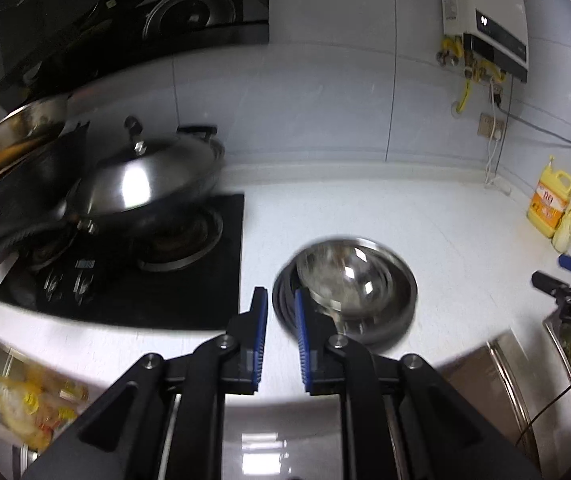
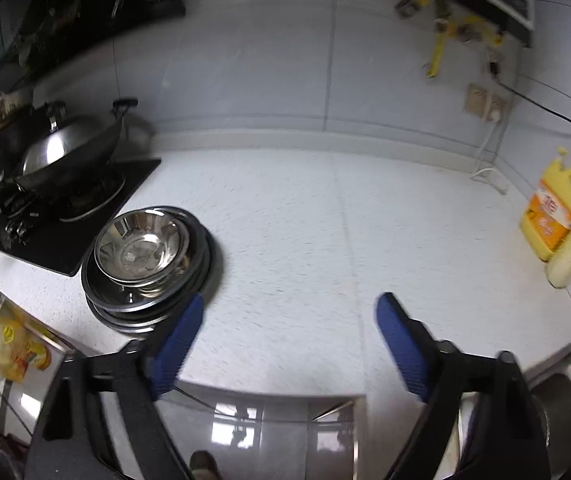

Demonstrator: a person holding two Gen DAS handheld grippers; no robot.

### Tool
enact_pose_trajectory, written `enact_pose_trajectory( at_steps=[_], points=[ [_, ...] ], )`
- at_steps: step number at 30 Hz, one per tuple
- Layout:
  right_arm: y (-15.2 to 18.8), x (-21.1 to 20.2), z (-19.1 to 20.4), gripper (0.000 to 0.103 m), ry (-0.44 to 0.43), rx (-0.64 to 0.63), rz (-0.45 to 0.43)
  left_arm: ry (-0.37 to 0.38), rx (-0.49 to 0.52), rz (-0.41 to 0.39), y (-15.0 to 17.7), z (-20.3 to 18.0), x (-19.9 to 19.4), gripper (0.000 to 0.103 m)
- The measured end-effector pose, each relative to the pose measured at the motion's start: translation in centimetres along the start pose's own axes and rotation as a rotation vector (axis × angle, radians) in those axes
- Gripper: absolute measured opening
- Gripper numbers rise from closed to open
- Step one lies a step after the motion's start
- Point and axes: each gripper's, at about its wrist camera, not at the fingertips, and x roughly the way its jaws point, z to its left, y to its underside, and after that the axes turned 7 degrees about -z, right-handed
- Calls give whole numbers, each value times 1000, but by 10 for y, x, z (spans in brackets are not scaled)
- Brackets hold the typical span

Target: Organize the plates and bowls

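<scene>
Both claws raised, tilted over counter (image 2: pixel 285 240)

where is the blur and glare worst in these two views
Left wrist view: motion smear on the wok lid and the steel bowl, with a hot glare patch on the lid. Right wrist view: the counter is streaked, the left tongs finger smeared; both bend heavily at the edges.

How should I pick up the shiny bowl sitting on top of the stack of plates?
Pinch the steel bowl by its thin rim, coming from above with one tong finger inside and one outside. Its rounded wall probably gives no flat spot to squeeze. The near-right rim looks best: it faces the open right tongs, and the plates lie below it.
</scene>
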Motion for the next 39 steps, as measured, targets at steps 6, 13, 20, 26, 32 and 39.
enact_pose_trajectory(
  at_steps=[6,13,20,26,32,39],
  points=[
    [33,-25,-25,102,-24,42,8,-16,52,-28,31,-24,-51,13],
    [46,-46,-27,102,2,64,11,84,107,-78,39,-28,-68,13],
    [57,-58,6,102,77,34,48,124,59,-66,45,5,-51,13],
    [56,-68,30,102,73,40,86,122,41,-75,38,10,-44,13],
    [51,-79,42,102,70,10,97,162,15,-32,32,1,-41,13],
    [48,-82,40,102,28,-10,103,173,-4,8,32,-20,-42,13]
  ],
)
